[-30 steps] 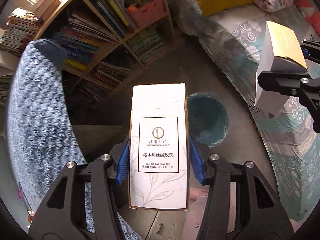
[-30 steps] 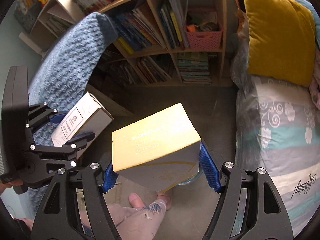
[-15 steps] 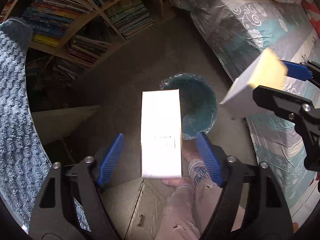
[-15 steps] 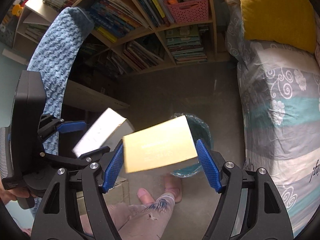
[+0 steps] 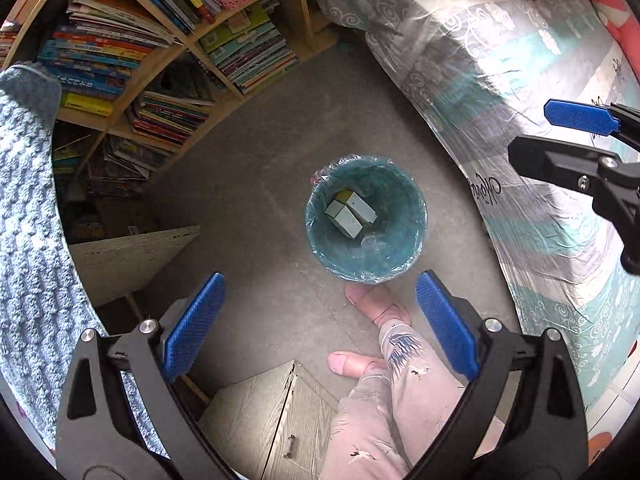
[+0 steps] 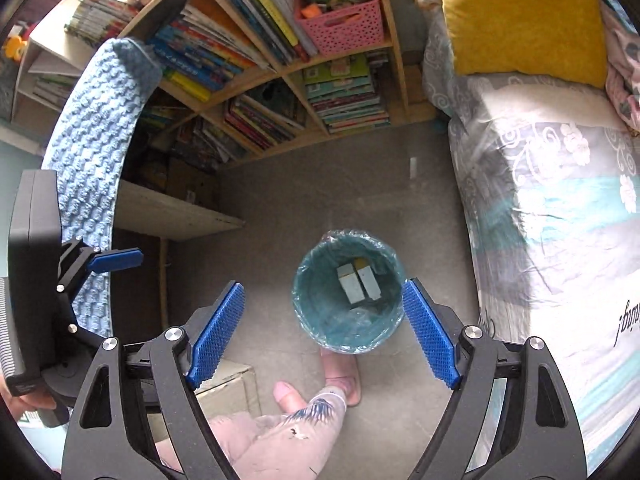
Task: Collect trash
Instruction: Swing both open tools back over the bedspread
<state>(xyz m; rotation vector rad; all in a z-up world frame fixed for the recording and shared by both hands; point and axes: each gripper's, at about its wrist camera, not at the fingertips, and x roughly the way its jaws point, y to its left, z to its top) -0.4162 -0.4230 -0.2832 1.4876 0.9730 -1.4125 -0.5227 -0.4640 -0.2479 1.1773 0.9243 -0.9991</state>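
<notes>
Nearest the left wrist camera, the left gripper (image 5: 320,328) points down at the floor with its blue pads spread wide and nothing between them; the jaws are opening. A second ago it clamped a tall white perfume box. The right gripper (image 6: 324,332) is likewise spread and opening, with nothing between its pads, where a second ago it held a yellow-topped box.

Just below both grippers are the person's bare feet (image 5: 372,304) and patterned trouser leg. Touching the toes stands a round teal bin (image 5: 416,216) lined with a clear bag. Inside it lie the two boxes (image 5: 352,212), side by side and touching, on the bin's bottom. Both pieces of trash have dropped in, so this round of collecting looks done.

Farther off is the grey floor, then a bookshelf (image 6: 280,92) packed with books, and a bed (image 6: 560,200) alongside.

The left wrist view alone shows a wooden cabinet top (image 5: 260,412) beside the leg. The right wrist view alone shows a pink basket (image 6: 340,28) on the shelf and the whole yellow cushion (image 6: 520,16) on the bed.
</notes>
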